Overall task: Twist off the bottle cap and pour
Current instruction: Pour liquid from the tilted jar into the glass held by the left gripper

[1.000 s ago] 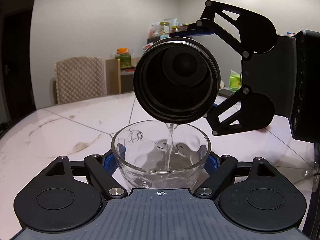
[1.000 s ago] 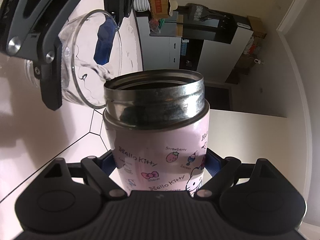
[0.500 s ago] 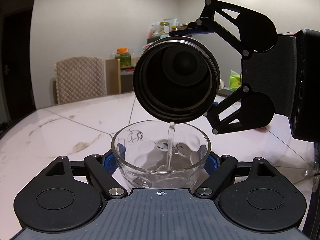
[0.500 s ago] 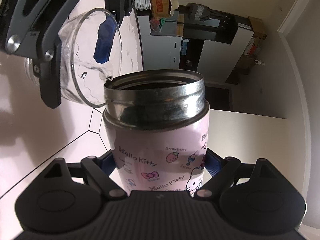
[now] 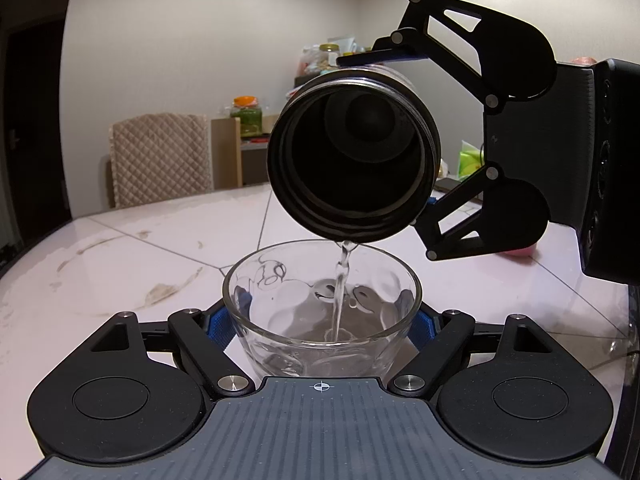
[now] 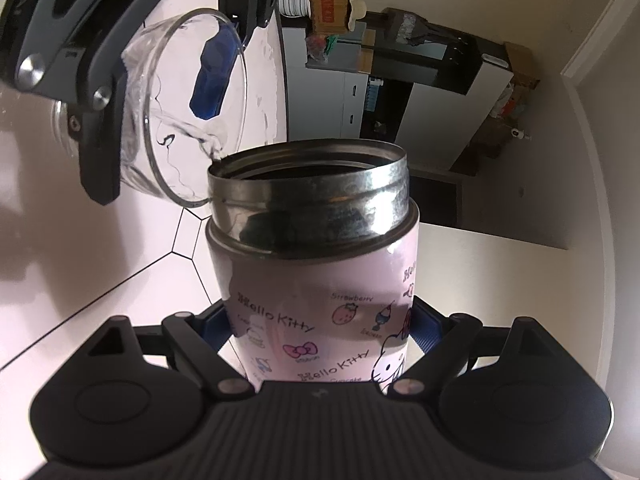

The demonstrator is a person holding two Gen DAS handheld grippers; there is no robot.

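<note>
Bottle, pink with cartoon print and a bare steel neck, tipped over above the white tiled bench, cap already off and nowhere seen, mouth facing the left camera. Likely stiff and smooth-walled, fairly weighty while holding water, so best gripped around the printed body below the neck, as now. Right claw closed snugly on that body, blue pads pressed to both sides. Left claw closed about halfway onto a clear glass bowl, pads against its wall; bowl probably fragile and slick when wet, calling for a gentle squeeze. Bowl placed just under the bottle's lip, whether resting on the bench or lifted not clear. Thin stream of water falling from the lip into the bowl, shallow pool at the bottom.
</note>
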